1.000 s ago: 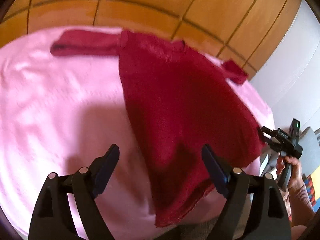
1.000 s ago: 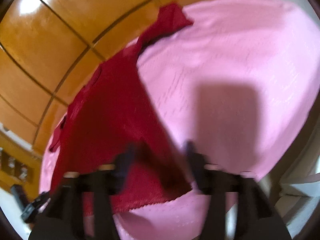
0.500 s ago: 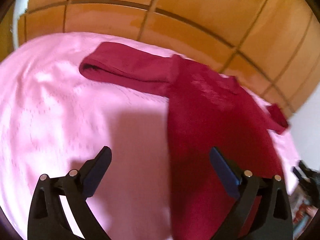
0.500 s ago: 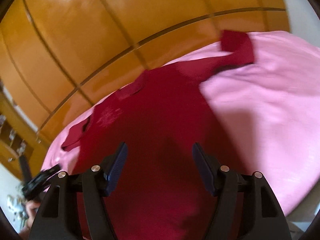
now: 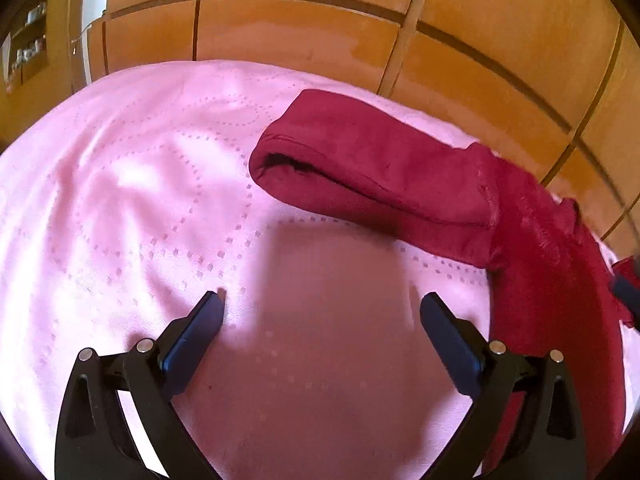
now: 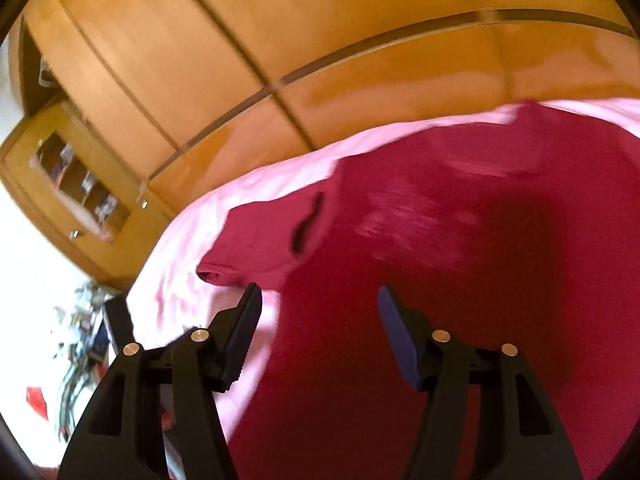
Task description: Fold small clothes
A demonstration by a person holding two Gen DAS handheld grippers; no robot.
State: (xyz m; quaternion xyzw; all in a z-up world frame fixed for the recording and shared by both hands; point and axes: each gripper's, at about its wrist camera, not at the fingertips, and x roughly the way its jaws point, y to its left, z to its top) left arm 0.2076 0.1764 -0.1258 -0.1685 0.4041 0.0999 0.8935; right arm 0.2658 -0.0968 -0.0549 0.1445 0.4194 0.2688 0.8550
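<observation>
I count one dark red sweater [image 5: 532, 264] spread on one pink bedcover [image 5: 132, 200], with two grippers at work. My left gripper [image 5: 320, 312] hovers over bare pink cloth, spread wide and holding nothing. My right gripper [image 6: 320, 304] is also wide and empty, above the sweater body [image 6: 460, 280]. The left camera shows one long sleeve [image 5: 372, 176]; the right camera shows the other sleeve [image 6: 260, 240] and a shelf [image 6: 76, 184].
</observation>
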